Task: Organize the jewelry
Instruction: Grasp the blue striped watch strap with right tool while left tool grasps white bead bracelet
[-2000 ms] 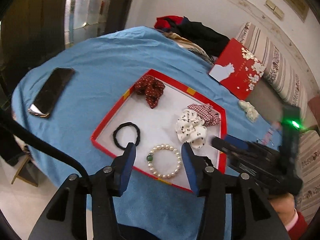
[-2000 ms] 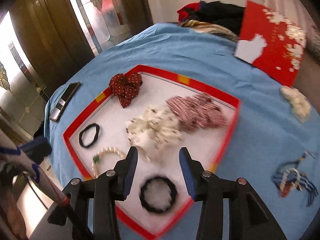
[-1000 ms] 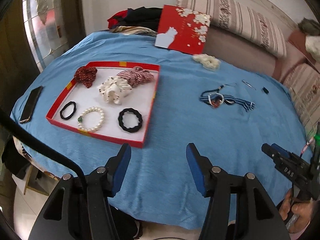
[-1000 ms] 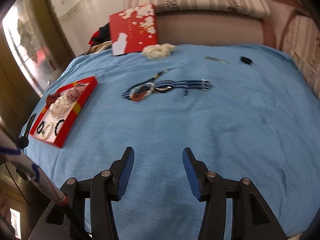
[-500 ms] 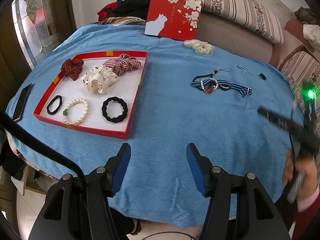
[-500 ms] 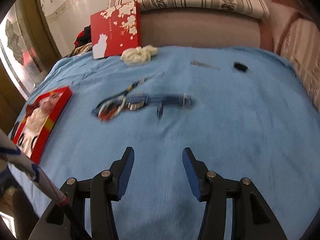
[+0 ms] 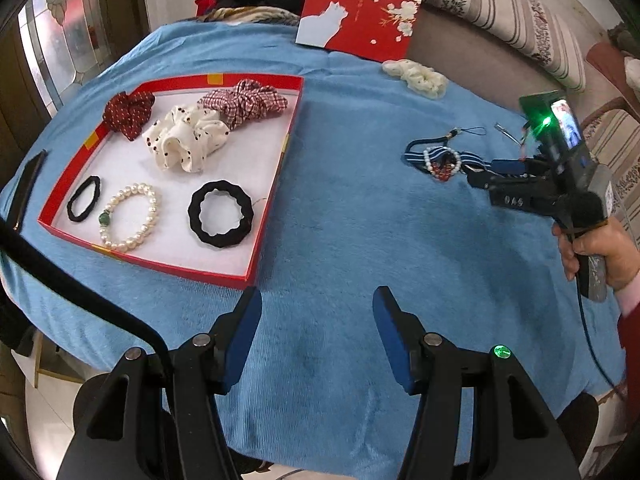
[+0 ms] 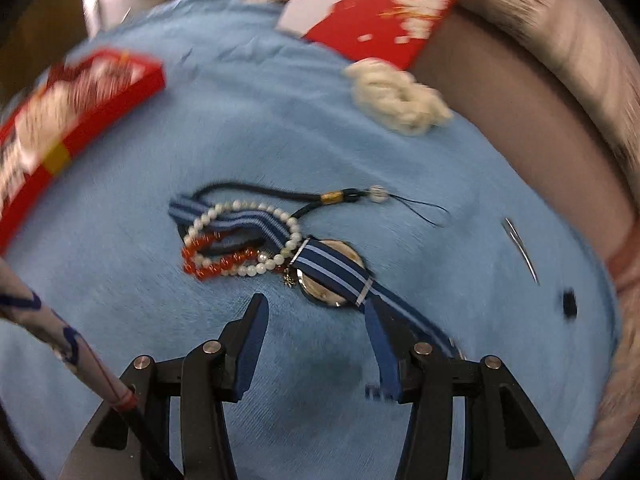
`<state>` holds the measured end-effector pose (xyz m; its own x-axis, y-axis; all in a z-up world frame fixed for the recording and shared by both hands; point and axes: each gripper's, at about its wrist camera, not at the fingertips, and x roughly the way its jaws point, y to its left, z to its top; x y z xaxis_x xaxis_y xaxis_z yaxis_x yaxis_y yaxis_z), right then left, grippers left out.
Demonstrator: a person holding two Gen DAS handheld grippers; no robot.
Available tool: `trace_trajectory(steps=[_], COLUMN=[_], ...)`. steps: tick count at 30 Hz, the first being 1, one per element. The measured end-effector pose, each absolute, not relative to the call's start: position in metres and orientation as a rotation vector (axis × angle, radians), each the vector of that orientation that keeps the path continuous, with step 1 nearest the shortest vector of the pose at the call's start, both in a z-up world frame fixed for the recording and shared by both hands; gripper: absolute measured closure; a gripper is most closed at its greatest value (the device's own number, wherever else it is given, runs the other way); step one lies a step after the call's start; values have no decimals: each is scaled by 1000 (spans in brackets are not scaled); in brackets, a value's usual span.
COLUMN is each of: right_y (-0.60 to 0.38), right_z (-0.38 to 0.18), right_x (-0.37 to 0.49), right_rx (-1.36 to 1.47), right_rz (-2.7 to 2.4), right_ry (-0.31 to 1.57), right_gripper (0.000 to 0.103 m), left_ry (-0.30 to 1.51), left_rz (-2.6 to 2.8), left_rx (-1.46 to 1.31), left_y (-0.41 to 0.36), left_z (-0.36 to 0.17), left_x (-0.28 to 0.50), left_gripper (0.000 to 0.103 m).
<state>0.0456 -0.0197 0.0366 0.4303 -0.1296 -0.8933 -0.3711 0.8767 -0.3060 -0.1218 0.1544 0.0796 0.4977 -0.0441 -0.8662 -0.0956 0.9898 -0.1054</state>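
Note:
A red tray (image 7: 276, 176) on the blue cloth holds three scrunchies, a pearl bracelet (image 7: 130, 216), a thin black hair tie (image 7: 83, 204) and a thick black hair tie (image 7: 220, 219). A tangle lies to its right: a blue striped watch (image 8: 332, 272), a white bead bracelet (image 8: 248, 236), a red bead bracelet (image 8: 216, 260) and a black cord charm (image 8: 340, 196). It also shows in the left wrist view (image 7: 440, 162). My right gripper (image 8: 316, 316) is open, just short of the watch; its right finger overlaps the strap. My left gripper (image 7: 318, 308) is open and empty over bare cloth.
A cream scrunchie (image 7: 416, 74) lies at the table's far side by a red box lid (image 7: 360, 8) leaning on a striped sofa. A hairpin (image 8: 520, 252) and a small black piece (image 8: 568, 302) lie right of the tangle. A phone (image 7: 26, 184) lies left of the tray.
My right gripper has left the tray, swung right and closed in low on the watch and bracelets. My left gripper has pulled back from the tray to the near table edge.

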Motion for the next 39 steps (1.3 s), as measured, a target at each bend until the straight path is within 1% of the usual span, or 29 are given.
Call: trace_trajectory(steps=[3, 4, 5, 6, 8, 10, 11, 12, 13, 14, 15, 17, 19, 20, 21, 22, 23, 24, 25, 28, 32, 34, 36, 38, 39], right_y=[-22, -28, -34, -41, -54, -75, -83, -96, -107, -114, -123, -131, -136, -134, -129, -123, -113, -101, -87, -54, -17, -13, -20, -29, -38], right_z=[31, 31, 32, 34, 38, 43, 45, 47, 47, 46, 43, 38, 40, 48, 55, 63, 71, 80, 88, 92, 70, 53, 41, 41, 39], right_x=[54, 58, 62, 64, 66, 62, 58, 50, 40, 29, 12, -21, -47, -62, -70, -74, -75, -75, -74, -56, -23, -5, 10, 32, 44], right_rx=[-529, -476, -425, -383, -279, -76, 24, 162, 286, 399, 527, 614, 576, 459, 385, 314, 230, 129, 24, -235, -478, -553, -582, -516, -453], right_rz=[184, 190, 192, 178, 178, 180, 179, 189, 209, 236, 269, 255, 171, 105, 86, 81, 75, 68, 70, 106, 151, 162, 151, 138, 126], right_ry=[1113, 1138, 1154, 1161, 1187, 1222, 1236, 1250, 1262, 1272, 1273, 1275, 1259, 1234, 1215, 1199, 1180, 1155, 1123, 1068, 1063, 1090, 1113, 1122, 1144], right_gripper=[44, 46, 48, 56, 59, 66, 68, 76, 99, 100, 100, 100, 98, 96, 89, 73, 61, 44, 42, 42, 43, 53, 56, 56, 58], left_ry=[1065, 1070, 1077, 1082, 1086, 1082, 1078, 1075, 1070, 1066, 1061, 1051, 1043, 1041, 1039, 1038, 1038, 1040, 1041, 1038, 1037, 1047, 1057, 1062, 1065], left_rz=[32, 33, 33, 33, 30, 27, 25, 22, 17, 13, 8, 0, -9, -12, -16, -19, -23, -26, -30, -32, -16, -9, -3, 5, 8], left_rx=[-152, -152, -153, -155, -159, -158, -157, -157, -159, -160, -162, -166, -171, -172, -172, -170, -169, -169, -173, -176, -180, -192, -204, -216, -221], left_y=[155, 156, 156, 156, 156, 156, 156, 155, 155, 155, 154, 152, 150, 148, 146, 144, 143, 141, 139, 137, 141, 146, 151, 157, 160], left_z=[73, 70, 68, 67, 66, 68, 69, 71, 73, 74, 77, 82, 85, 87, 88, 89, 90, 90, 91, 93, 93, 89, 85, 81, 80], left_x=[-116, -114, -113, -112, -112, -113, -115, -115, -117, -118, -120, -123, -128, -130, -132, -134, -136, -137, -138, -142, -141, -138, -134, -130, -129], left_gripper=[46, 46, 46, 46, 46, 46, 46, 46, 46, 46, 46, 46, 46, 46, 46, 46, 46, 46, 46, 46, 46, 46, 46, 46, 46])
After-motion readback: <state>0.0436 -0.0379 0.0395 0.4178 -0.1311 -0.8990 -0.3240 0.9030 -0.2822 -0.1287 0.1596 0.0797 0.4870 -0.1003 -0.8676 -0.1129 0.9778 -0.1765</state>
